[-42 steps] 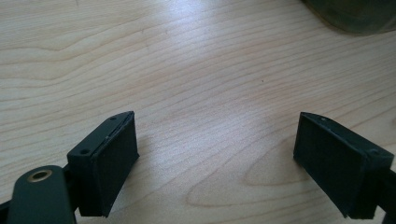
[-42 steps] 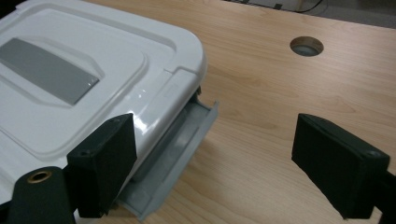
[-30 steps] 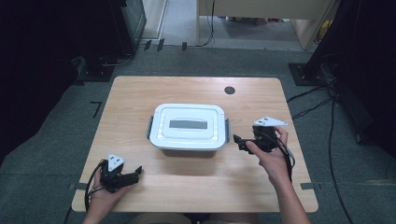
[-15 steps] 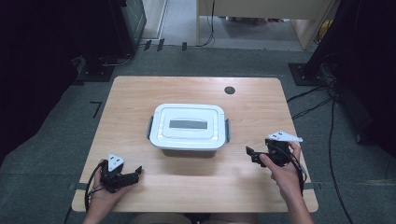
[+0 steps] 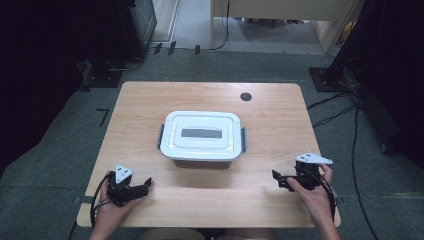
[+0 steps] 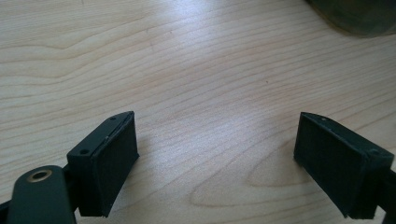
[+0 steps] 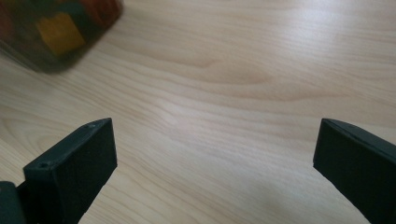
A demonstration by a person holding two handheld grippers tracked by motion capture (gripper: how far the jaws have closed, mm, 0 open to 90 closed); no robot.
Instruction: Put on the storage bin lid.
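A white lidded plastic box (image 5: 202, 135) with grey side latches sits shut in the middle of the wooden table (image 5: 150, 105). My left gripper (image 5: 146, 184) rests on the table at the front left, open, with bare wood between its jaws (image 6: 217, 163). At the front right my right gripper (image 5: 276, 179) is held low over the table, open wide, nothing between its jaws (image 7: 210, 168). A corner of the box (image 7: 56, 32) shows blurred coloured contents at the upper left of the right gripper view. The box's edge (image 6: 359, 14) is at the top right of the left gripper view.
A small dark round hole (image 5: 245, 96) is set in the table near its far right. Cables (image 5: 340, 110) trail on the grey floor to the right, and dark equipment (image 5: 125, 35) stands behind the table.
My right gripper has drawn back from beside the box's right latch toward the table's front right edge. The left gripper has stayed put.
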